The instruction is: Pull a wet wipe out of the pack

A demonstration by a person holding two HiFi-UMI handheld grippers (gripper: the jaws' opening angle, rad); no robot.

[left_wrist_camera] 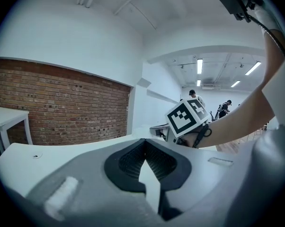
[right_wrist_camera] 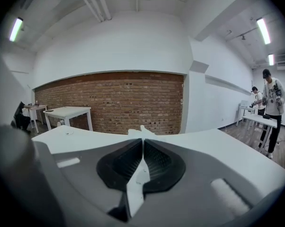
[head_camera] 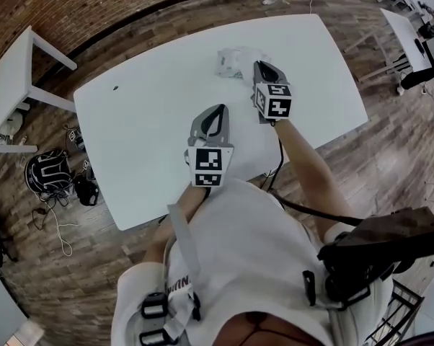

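Note:
The wet wipe pack [head_camera: 230, 61] lies on the white table [head_camera: 145, 121], at its far middle. My right gripper [head_camera: 259, 68] hangs just right of the pack, and its jaws are shut on a crumpled white wet wipe [right_wrist_camera: 142, 130] that sticks out past the tips [right_wrist_camera: 143, 140]. My left gripper [head_camera: 218, 111] hovers over the table's near half, short of the pack, with its jaws together [left_wrist_camera: 145, 142] and nothing between them. The right gripper's marker cube [left_wrist_camera: 187, 116] shows ahead in the left gripper view.
A small dark mark [head_camera: 116, 88] sits on the table's left part. Other white tables stand at the left [head_camera: 15, 71] and far right [head_camera: 412, 34]. Bags and cables [head_camera: 50, 173] lie on the floor at left. A person [right_wrist_camera: 273, 109] stands far off.

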